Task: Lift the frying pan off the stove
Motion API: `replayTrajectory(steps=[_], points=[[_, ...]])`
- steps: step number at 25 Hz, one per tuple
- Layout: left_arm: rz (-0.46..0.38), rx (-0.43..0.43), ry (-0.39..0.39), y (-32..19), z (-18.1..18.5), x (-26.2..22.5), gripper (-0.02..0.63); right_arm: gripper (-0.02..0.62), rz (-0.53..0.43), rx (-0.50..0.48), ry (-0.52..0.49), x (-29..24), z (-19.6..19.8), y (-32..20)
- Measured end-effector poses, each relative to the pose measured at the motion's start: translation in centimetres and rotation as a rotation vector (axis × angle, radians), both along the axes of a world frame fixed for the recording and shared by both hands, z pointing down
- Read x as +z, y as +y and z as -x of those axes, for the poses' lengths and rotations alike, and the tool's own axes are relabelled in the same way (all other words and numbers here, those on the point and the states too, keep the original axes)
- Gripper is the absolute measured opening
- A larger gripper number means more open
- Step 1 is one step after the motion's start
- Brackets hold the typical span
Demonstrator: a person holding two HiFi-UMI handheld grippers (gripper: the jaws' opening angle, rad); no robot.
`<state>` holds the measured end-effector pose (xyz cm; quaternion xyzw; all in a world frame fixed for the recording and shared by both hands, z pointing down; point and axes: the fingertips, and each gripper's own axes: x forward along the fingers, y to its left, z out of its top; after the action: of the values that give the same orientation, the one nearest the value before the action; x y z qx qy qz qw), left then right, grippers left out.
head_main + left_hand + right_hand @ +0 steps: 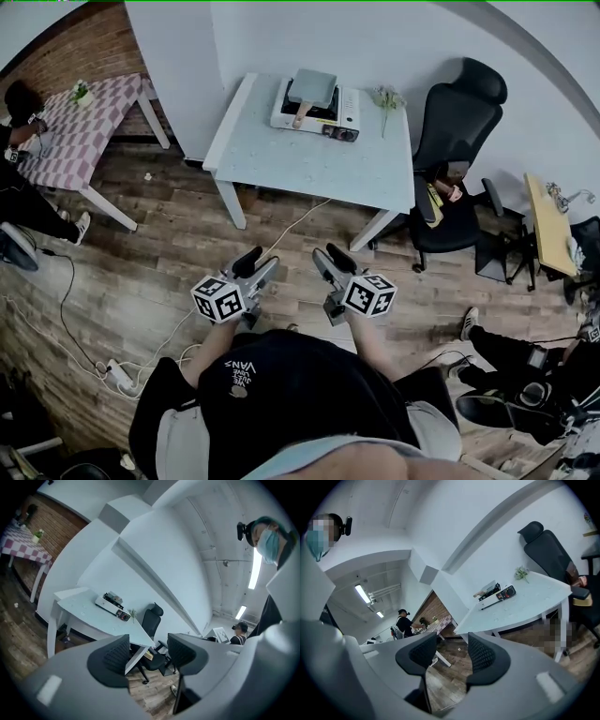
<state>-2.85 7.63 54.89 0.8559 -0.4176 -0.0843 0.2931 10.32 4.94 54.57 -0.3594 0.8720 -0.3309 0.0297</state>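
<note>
The frying pan (313, 87) sits on the portable stove (316, 111) at the far side of the pale table (309, 159), its handle pointing towards the person. A small plant (385, 97) lies just beside the stove, and a black office chair (457, 122) stands at the table's right end.

The person stands well back on the wooden floor (187, 253), a gripper in each hand, both held out in front of the body and well apart from the table. The left gripper (258, 265) has its jaws spread with nothing between them – through the gap I see only floor and the chair. The right gripper (330, 262) is the same: jaws apart, pinching nothing. Off to the left stands a checked table (80, 131).
</note>
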Motion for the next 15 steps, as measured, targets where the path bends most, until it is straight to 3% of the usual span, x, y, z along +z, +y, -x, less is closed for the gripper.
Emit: replayTrajectory(steps=[6, 15], points=[[0.037, -0.009, 0.025, -2.8, -0.9, 1.0, 0.232, 0.198, 0.019, -0.010, -0.030, 0.8, -0.2, -2.5], [0.045, 0.067, 0.038, -10.7, -0.7, 1.0, 0.232, 0.198, 0.037, 0.051, -0.021, 1.5, 0.2, -9.3]])
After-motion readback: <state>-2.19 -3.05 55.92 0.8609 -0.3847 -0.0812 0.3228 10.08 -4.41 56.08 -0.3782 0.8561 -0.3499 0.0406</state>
